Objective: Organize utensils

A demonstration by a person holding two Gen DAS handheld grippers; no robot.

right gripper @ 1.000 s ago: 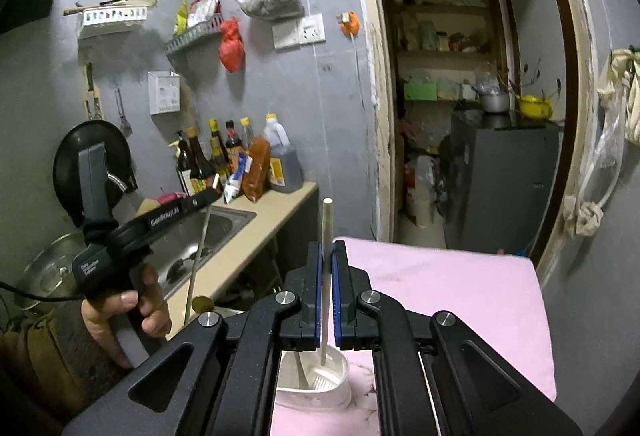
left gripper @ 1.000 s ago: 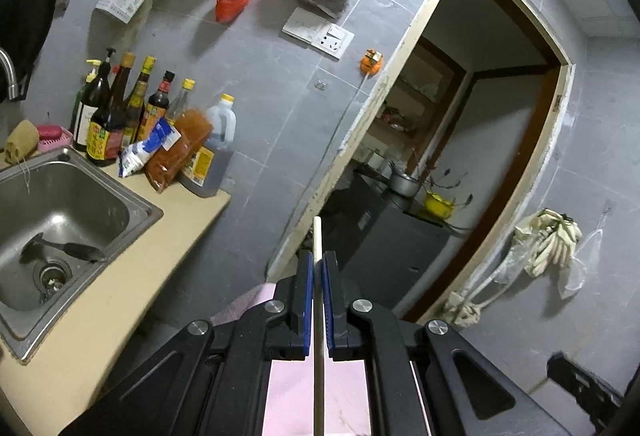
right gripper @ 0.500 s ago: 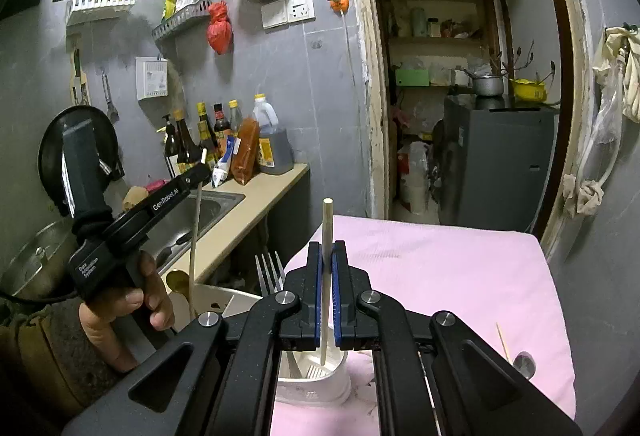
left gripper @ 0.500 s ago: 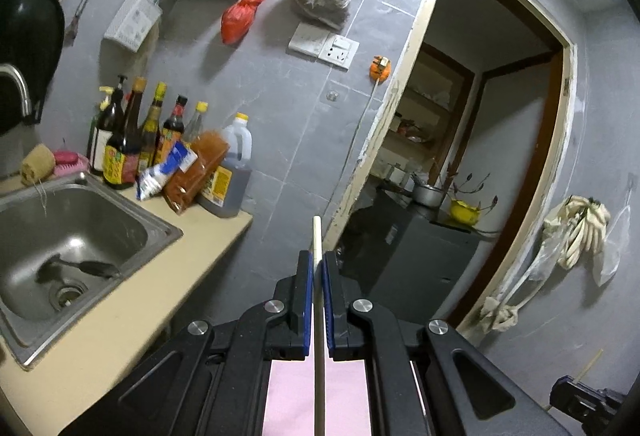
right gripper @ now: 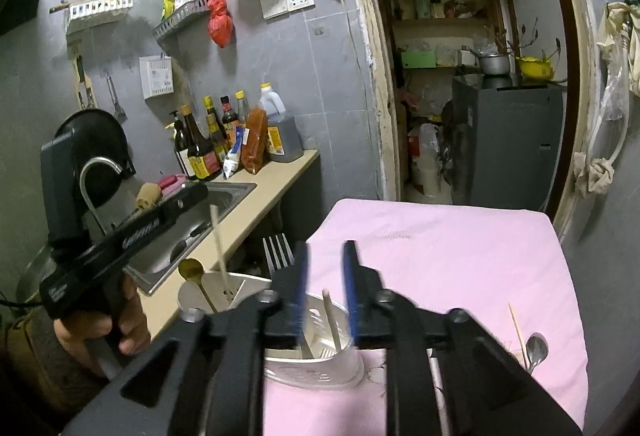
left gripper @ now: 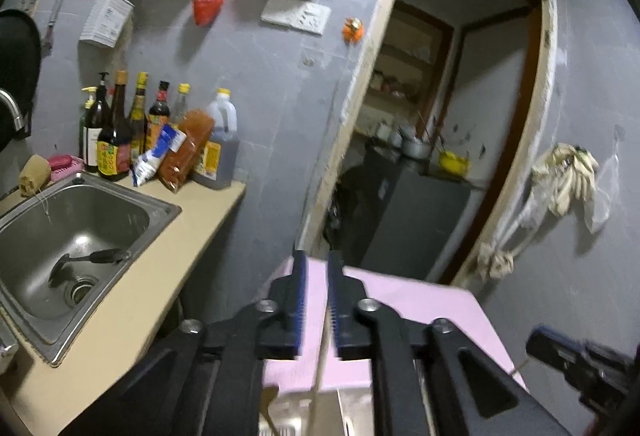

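Note:
My right gripper (right gripper: 324,278) is open above a white utensil holder (right gripper: 320,368) on the pink cloth (right gripper: 440,260). A pale chopstick (right gripper: 331,320) leans loose inside the holder. My left gripper (left gripper: 316,296) is open over the holder's left compartment (right gripper: 200,292). A second chopstick (left gripper: 320,368) drops between its fingers, and also shows in the right wrist view (right gripper: 220,252). A fork (right gripper: 278,254) and a gold spoon (right gripper: 192,270) stand in the holder. A thin stick (right gripper: 518,328) and a metal spoon (right gripper: 536,350) lie on the cloth at the right.
A steel sink (left gripper: 72,232) in a beige counter (left gripper: 132,308) lies to the left, with sauce bottles (left gripper: 160,132) at the wall. A doorway (right gripper: 472,76) with a dark cabinet (right gripper: 508,140) stands behind the table. Cloths (left gripper: 568,172) hang on the right wall.
Both grippers have opened and let go of their chopsticks. The right chopstick now rests in the holder; the left one has slipped down between the fingers.

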